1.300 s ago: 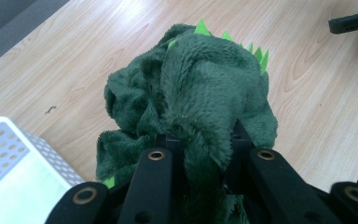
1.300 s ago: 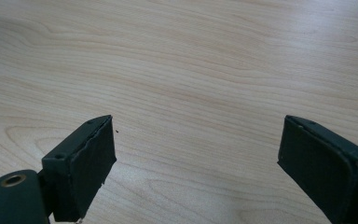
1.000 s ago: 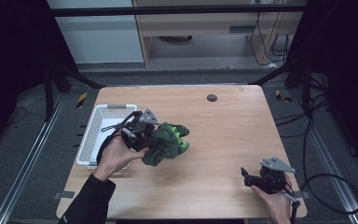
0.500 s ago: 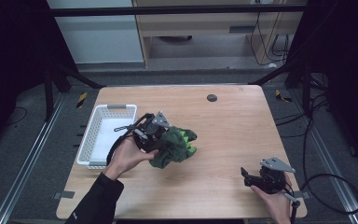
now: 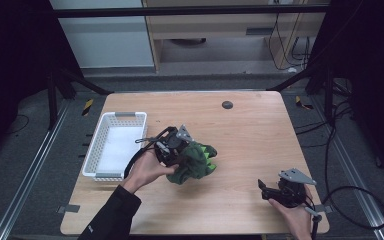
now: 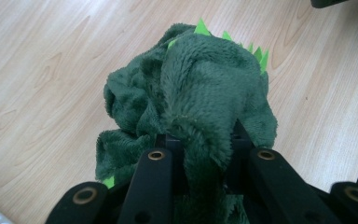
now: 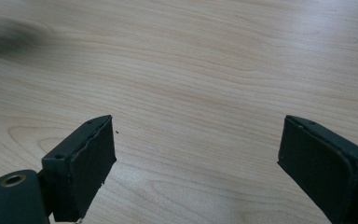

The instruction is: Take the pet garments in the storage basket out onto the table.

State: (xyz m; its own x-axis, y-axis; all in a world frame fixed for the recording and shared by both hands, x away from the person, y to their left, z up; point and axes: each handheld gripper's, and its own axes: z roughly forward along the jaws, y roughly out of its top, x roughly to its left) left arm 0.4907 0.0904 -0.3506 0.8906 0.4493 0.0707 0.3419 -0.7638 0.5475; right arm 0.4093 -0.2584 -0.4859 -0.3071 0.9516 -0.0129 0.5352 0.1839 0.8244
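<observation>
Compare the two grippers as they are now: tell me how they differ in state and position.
The left gripper is shut on the green plush toy near the table's middle, beside the white basket; the right gripper is open with nothing between its fingers. The left sits over the toy; the right rests near the table's front right corner. Both are hand-held with black fingers.

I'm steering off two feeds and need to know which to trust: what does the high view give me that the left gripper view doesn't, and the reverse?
High view alone: the white plastic mesh basket whole, the right gripper open near the table's right front corner, a small dark disc.
Left gripper view alone: the jaws of the left gripper shut on a fold of the plush.
Both: the dark green plush toy with bright green spikes, light wooden tabletop.
</observation>
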